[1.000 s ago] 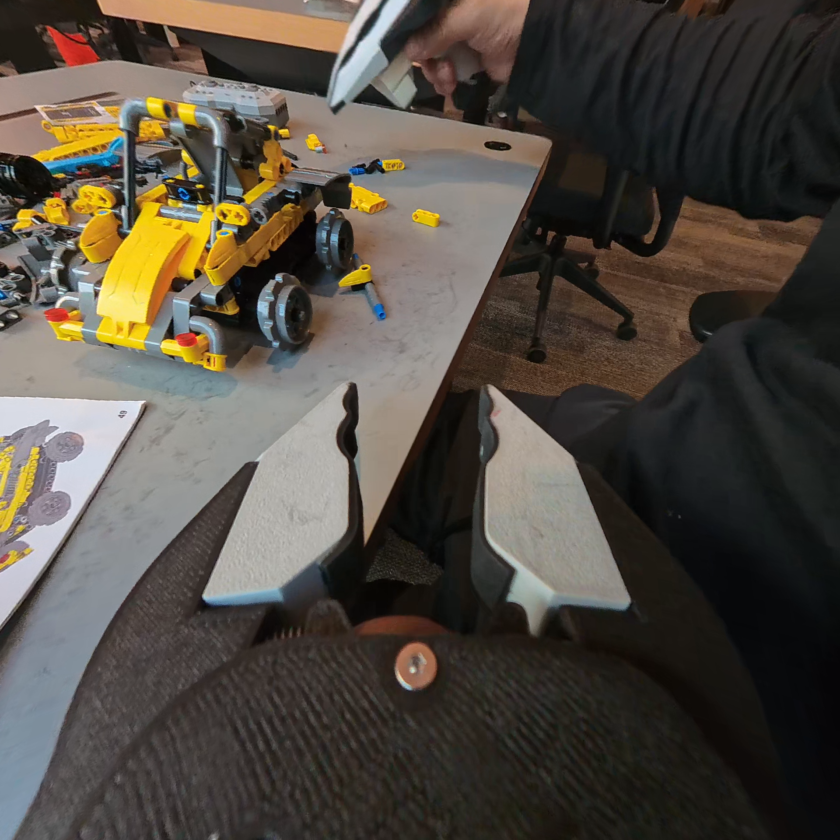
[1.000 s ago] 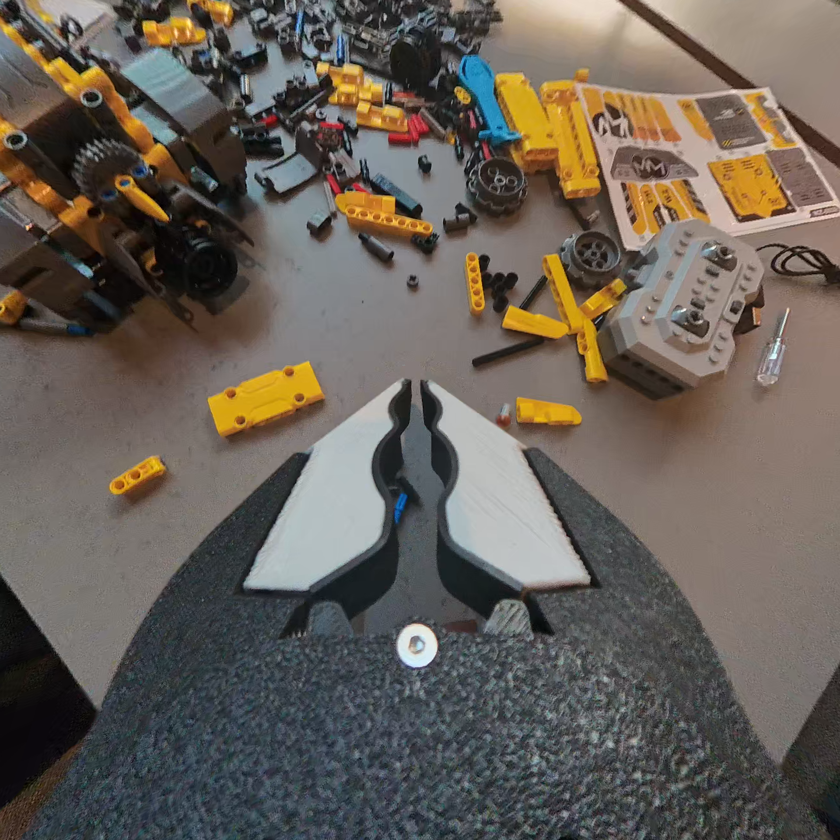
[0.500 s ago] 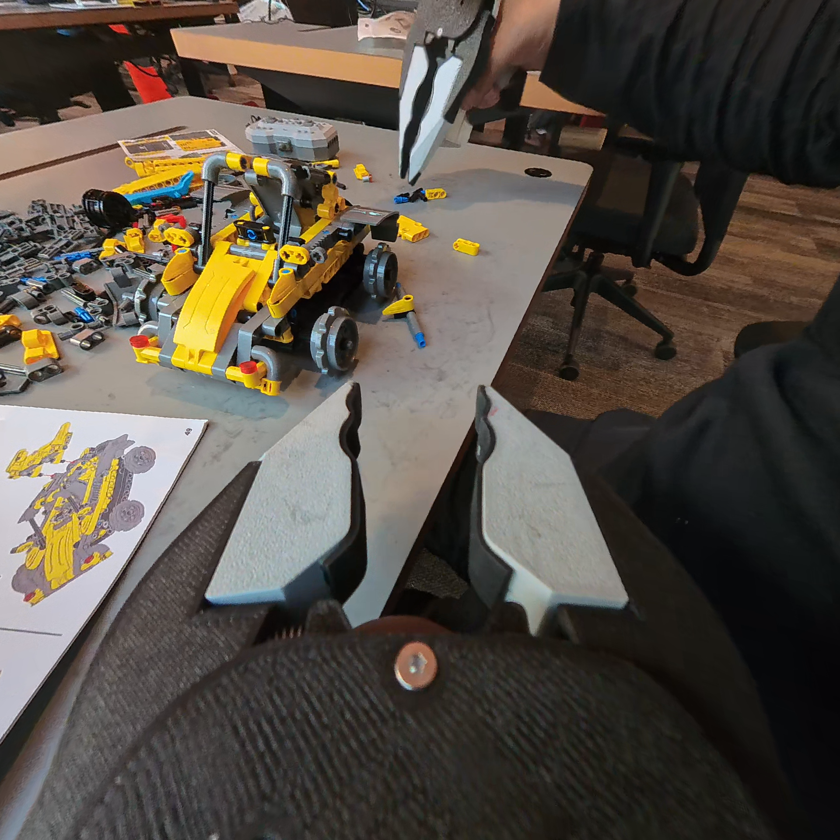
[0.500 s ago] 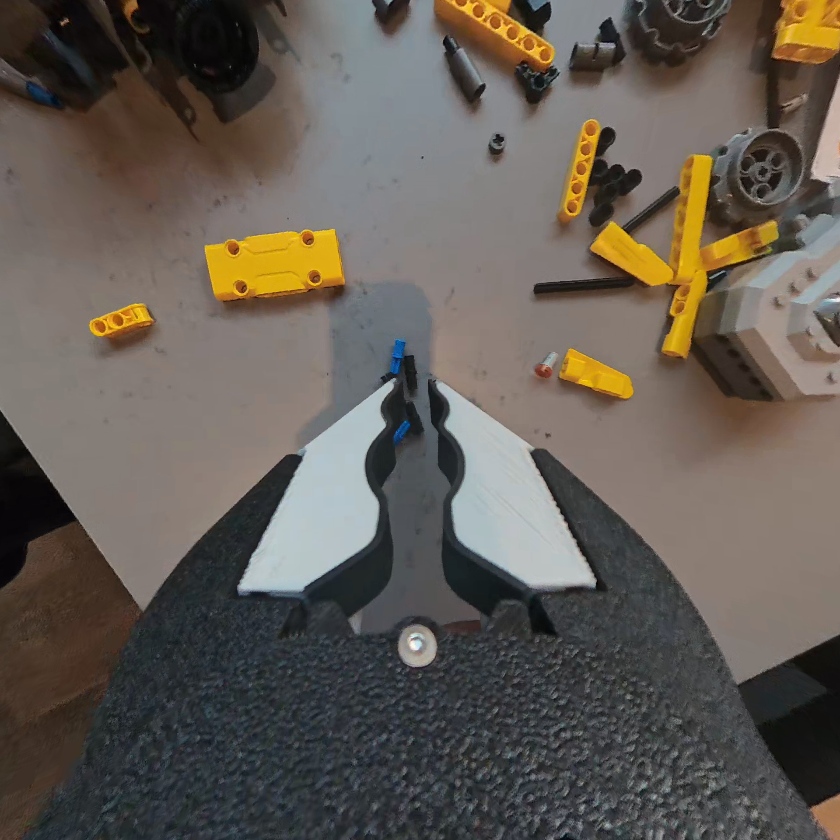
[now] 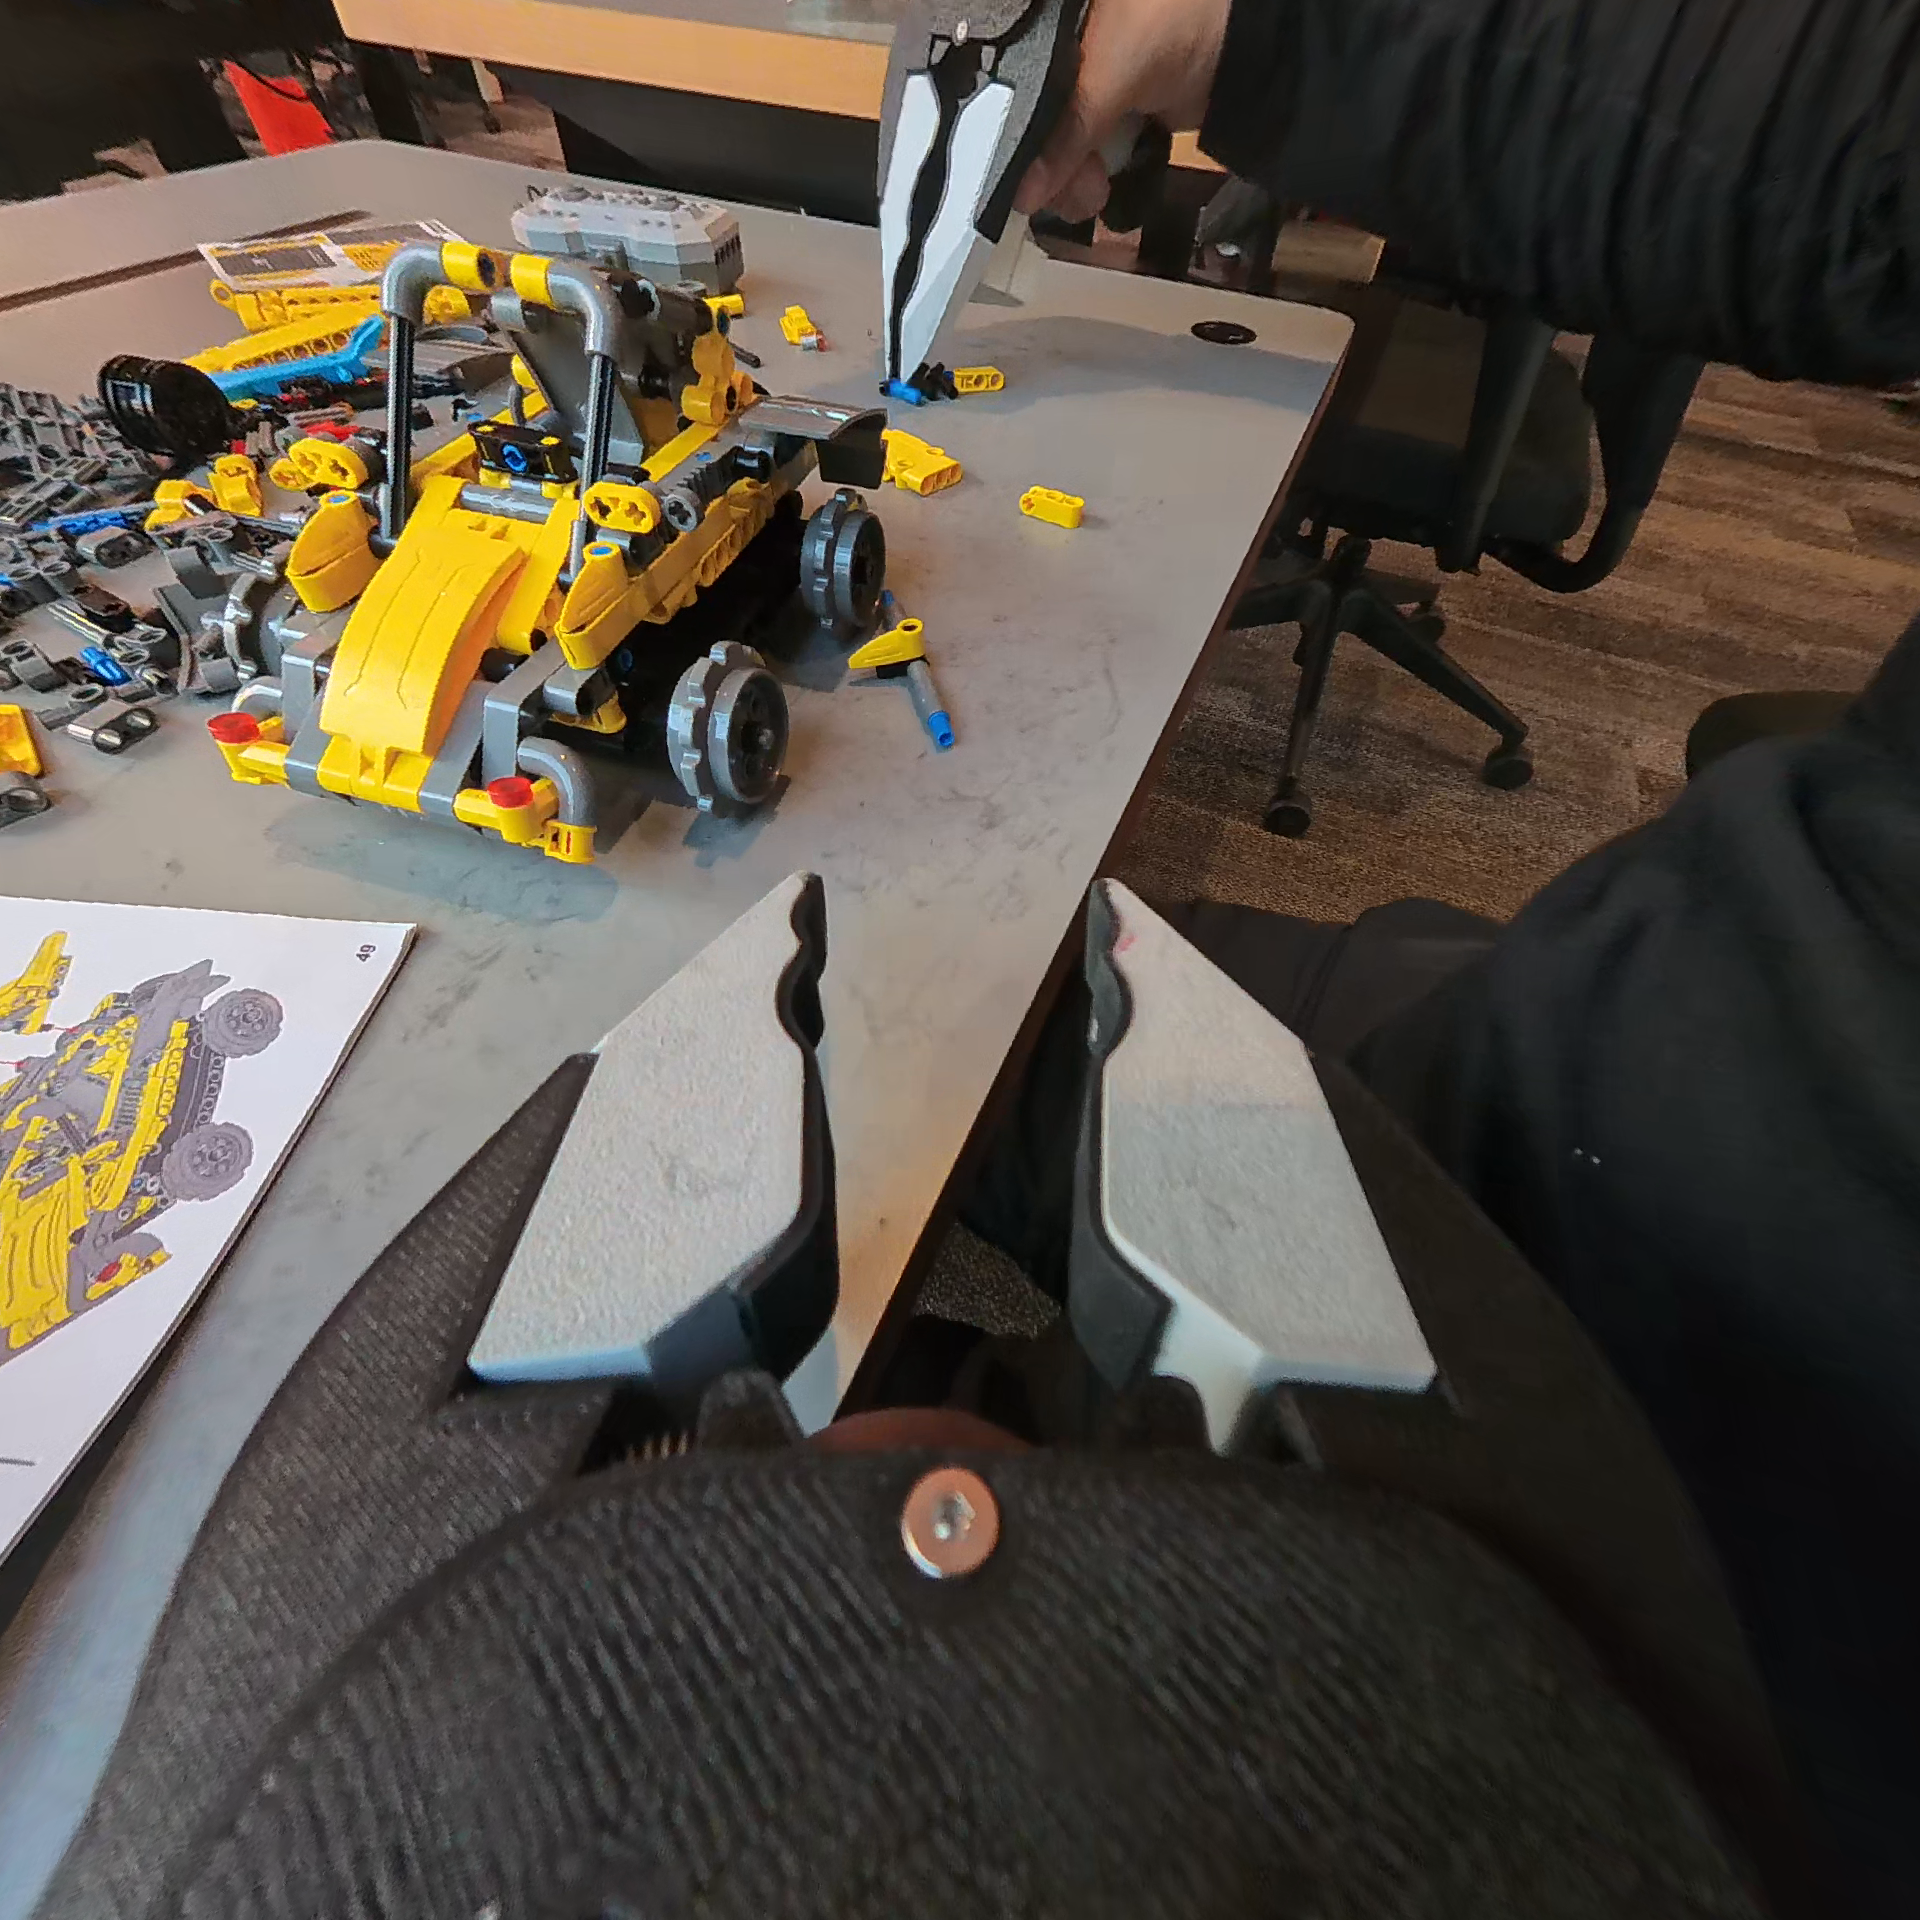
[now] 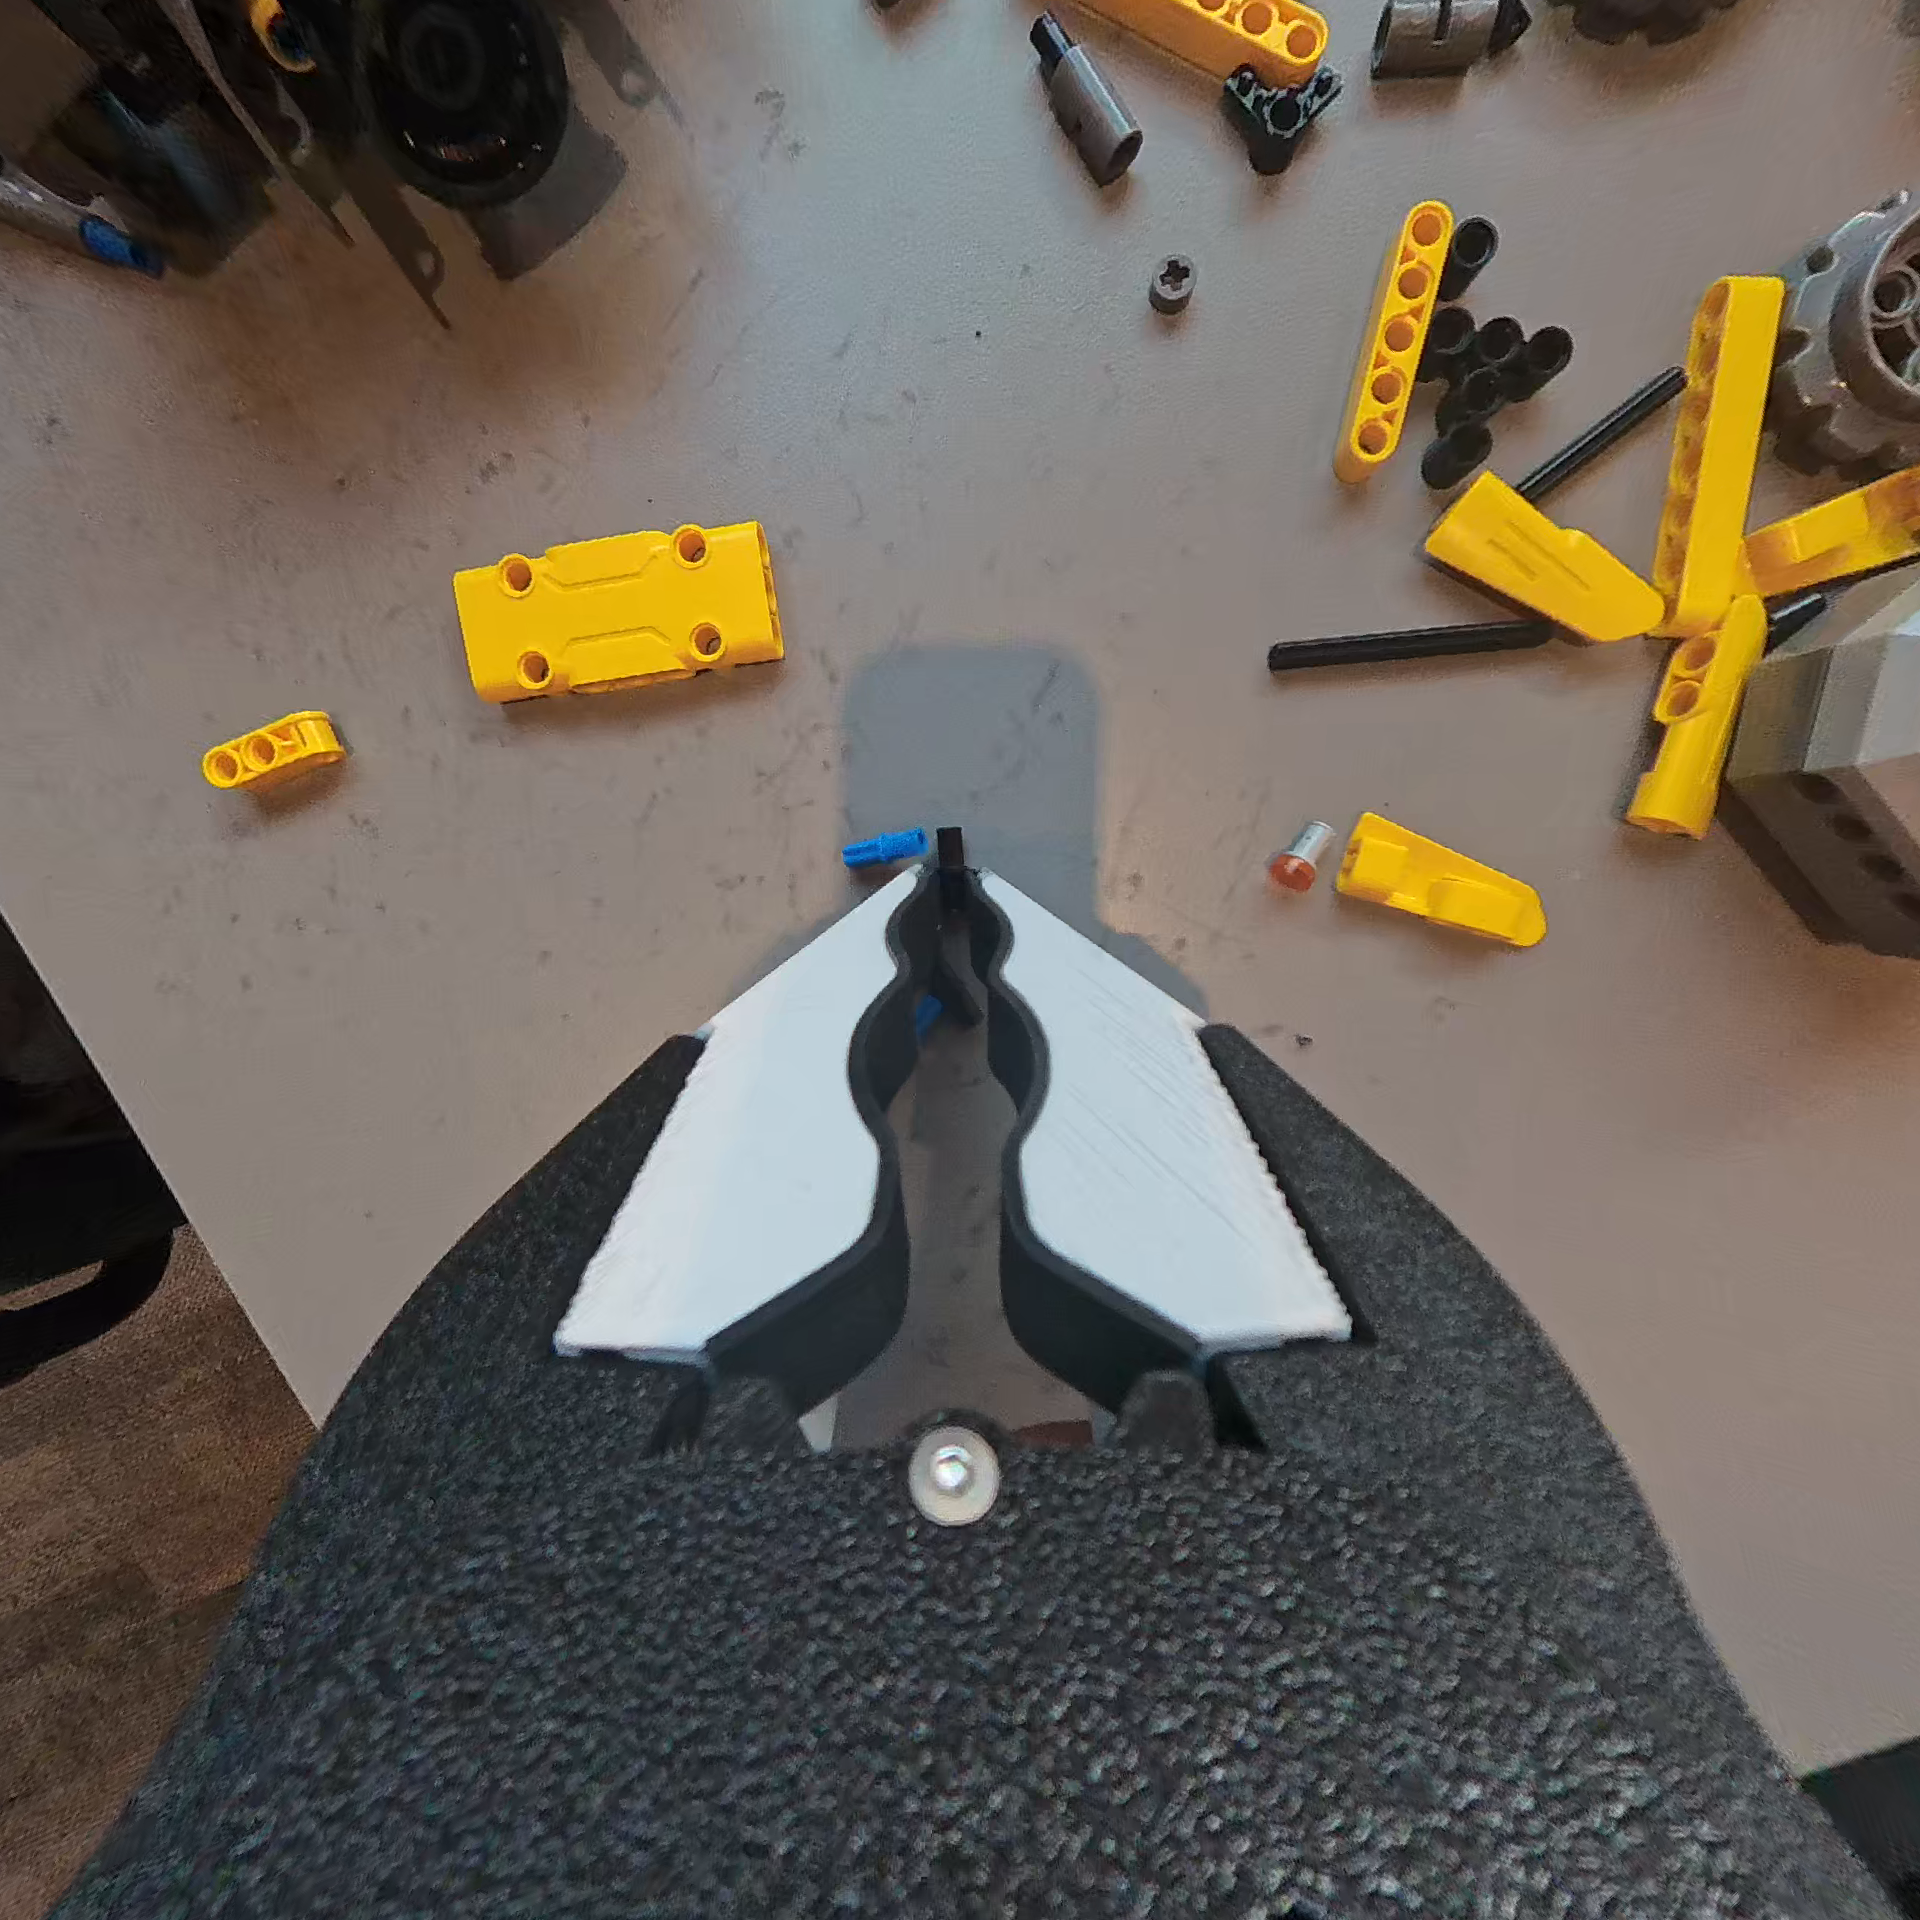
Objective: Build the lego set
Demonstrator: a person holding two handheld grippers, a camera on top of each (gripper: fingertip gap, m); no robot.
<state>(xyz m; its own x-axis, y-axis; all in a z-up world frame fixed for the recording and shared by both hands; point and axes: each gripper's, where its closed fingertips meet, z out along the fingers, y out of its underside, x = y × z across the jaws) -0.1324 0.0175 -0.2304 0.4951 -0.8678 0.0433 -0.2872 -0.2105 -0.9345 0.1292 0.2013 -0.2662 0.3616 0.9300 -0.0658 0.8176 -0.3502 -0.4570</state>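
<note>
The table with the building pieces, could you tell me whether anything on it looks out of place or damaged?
Nothing looks damaged. Loose pieces lie scattered around the yellow vehicle model; a yellow panel and blue pin sit apart near the table edge.

Soft daylight, perhaps overhead; warped edges.

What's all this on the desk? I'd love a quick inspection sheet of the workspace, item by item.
Surface: grey table, scuffed.
Job's things: yellow toy car; instruction sheet.
Clutter: loose bricks, yellow panel, black axle, blue pin.
Grippers: right hand-held gripper shut on a small black piece at the table; left hand-held gripper open, empty, over the table edge.
Cables: nothing seen.
Surroundings: office chair, wooden floor, second table.
</note>
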